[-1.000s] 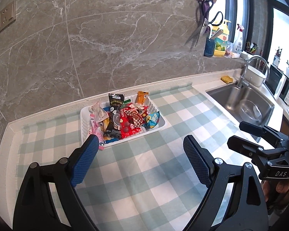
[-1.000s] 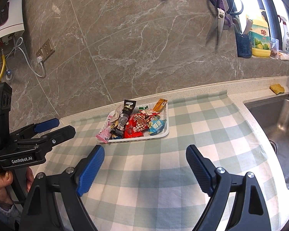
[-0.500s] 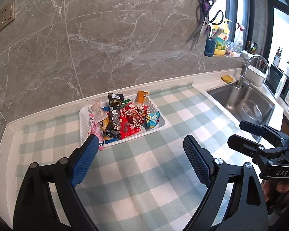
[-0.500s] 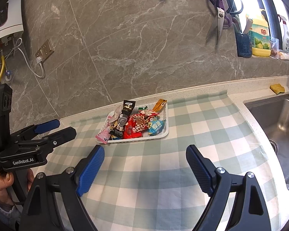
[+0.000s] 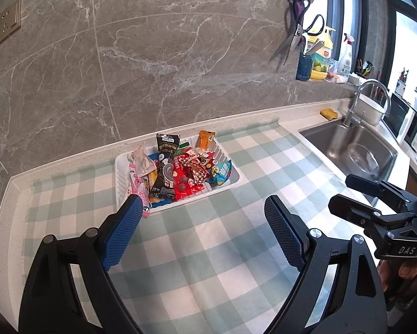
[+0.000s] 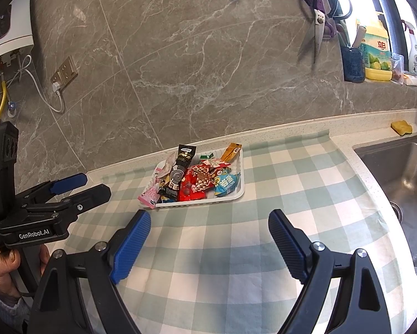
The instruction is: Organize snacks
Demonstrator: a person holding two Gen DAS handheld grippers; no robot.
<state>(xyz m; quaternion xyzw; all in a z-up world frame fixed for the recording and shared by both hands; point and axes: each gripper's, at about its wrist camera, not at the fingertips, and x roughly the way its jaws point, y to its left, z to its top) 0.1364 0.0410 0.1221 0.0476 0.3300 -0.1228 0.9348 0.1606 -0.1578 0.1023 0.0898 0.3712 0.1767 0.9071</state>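
A white tray (image 5: 121,175) (image 6: 242,172) sits on the checked cloth near the wall, piled with snack packets. Among them are a black packet (image 5: 166,150) (image 6: 184,156), a red bag (image 5: 184,181) (image 6: 191,188), a blue packet (image 5: 221,171) (image 6: 226,183) and an orange one (image 5: 206,138) (image 6: 230,150). A pink packet (image 5: 138,186) (image 6: 149,194) hangs over the tray's near left corner. My left gripper (image 5: 204,222) (image 6: 94,185) hovers open, short of the tray, holding nothing. My right gripper (image 6: 209,228) (image 5: 343,192) is open beside it, further right, also short of the tray.
A green-and-white checked cloth (image 5: 208,264) covers the counter. To the right lie a steel sink (image 5: 355,150) with a faucet (image 5: 355,103) and a yellow sponge (image 5: 328,114). Scissors (image 6: 318,27) hang on the marble wall. Bottles (image 6: 376,55) stand on the sill.
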